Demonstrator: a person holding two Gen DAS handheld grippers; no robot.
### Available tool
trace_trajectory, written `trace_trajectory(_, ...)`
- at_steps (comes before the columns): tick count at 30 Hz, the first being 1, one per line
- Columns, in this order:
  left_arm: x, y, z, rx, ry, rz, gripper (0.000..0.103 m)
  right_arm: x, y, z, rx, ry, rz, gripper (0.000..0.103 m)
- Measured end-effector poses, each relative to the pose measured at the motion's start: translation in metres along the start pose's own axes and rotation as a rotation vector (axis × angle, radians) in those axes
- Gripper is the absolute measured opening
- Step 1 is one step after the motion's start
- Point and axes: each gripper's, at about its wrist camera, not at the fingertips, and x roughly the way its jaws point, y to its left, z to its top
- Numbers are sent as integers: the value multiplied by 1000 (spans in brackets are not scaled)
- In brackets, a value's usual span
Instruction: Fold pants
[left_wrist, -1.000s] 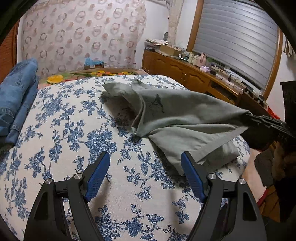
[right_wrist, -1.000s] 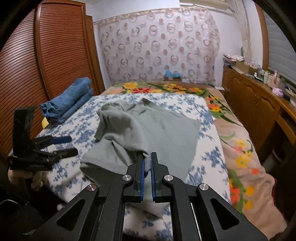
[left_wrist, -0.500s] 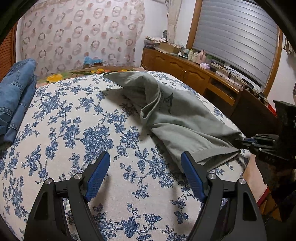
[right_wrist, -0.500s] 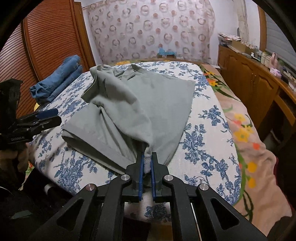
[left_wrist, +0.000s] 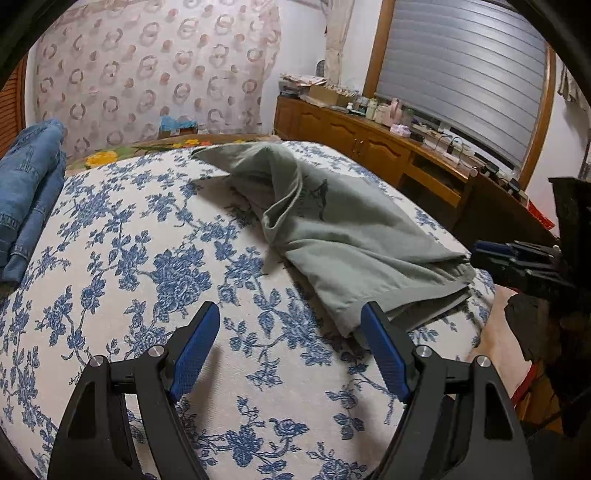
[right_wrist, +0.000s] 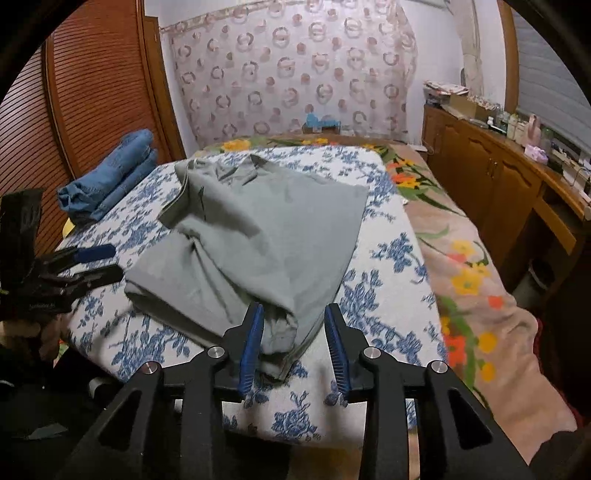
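Observation:
Grey-green pants (right_wrist: 258, 236) lie loosely folded and rumpled on the blue-flowered bed cover (right_wrist: 391, 280); they also show in the left wrist view (left_wrist: 332, 229). My right gripper (right_wrist: 295, 343) is open, its jaws on either side of the pants' near corner, which rests on the bed. It also shows at the right of the left wrist view (left_wrist: 491, 251). My left gripper (left_wrist: 291, 350) is open and empty just above the cover, its right finger beside the pants' near edge. It also shows in the right wrist view (right_wrist: 96, 262).
Folded blue jeans (right_wrist: 110, 173) lie at the bed's left side (left_wrist: 26, 199). A wooden cabinet (right_wrist: 498, 177) with small items runs along the right. A slatted wooden wardrobe (right_wrist: 85, 110) stands left. A flowered blanket (right_wrist: 472, 288) covers the bed's right side.
My right gripper lowered the pants' corner to the bed and opened, letting go. The pants settled flat. My left gripper stayed open and moved little.

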Motion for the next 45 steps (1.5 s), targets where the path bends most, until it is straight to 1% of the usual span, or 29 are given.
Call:
trace_trajectory(2,0,-4,-1,17,0,-9,79,4,0,2,7,-1,-7,36)
trace_trajectory(4,1,-9,-1,31,7,-34,73,7,3,1,4,0,-15,37)
trace_trajectory(9,9,-20,-4,53,38,-107,49,20,5,1,4,20,-15,37)
trace_trajectory(13,15,-27,-5,71,55,-131,41,23,2,2,16,38,-14,37)
trace_trajectory(16,17,-28,-5,72,63,-143,27,23,-1,3,23,42,-16,37)
trace_trajectory(17,16,-28,-6,72,60,-149,17,23,-2,3,26,43,-15,37)
trace_trajectory(18,14,-28,-6,73,55,-152,14,23,-3,3,28,43,-13,37)
trace_trajectory(22,6,-29,-7,75,44,-163,12,25,-4,3,28,45,-14,37)
trace_trajectory(27,6,-26,-10,62,63,-149,12,26,-3,2,29,49,-9,37)
trace_trajectory(29,5,-25,-8,57,62,-129,13,27,-4,3,29,50,-8,37)
trace_trajectory(31,3,-25,-6,58,57,-99,20,27,-4,3,28,49,-7,37)
trace_trajectory(33,2,-24,-5,64,50,-65,32,27,-4,4,26,46,-4,37)
trace_trajectory(37,-5,-18,-2,47,25,-42,40,26,-1,6,18,38,-1,37)
trace_trajectory(39,-8,-14,-1,40,11,-31,52,26,0,7,13,33,2,37)
trace_trajectory(40,-8,-11,0,35,4,-26,53,26,1,8,10,31,5,37)
trace_trajectory(41,-9,-7,2,29,0,-15,57,26,3,9,5,30,8,37)
trace_trajectory(42,-9,-5,3,27,0,-7,67,27,5,10,-1,28,11,37)
trace_trajectory(44,-8,2,4,13,-1,20,77,29,9,14,-14,25,18,40)
trace_trajectory(45,-8,5,4,6,-2,24,77,30,11,15,-22,23,21,43)
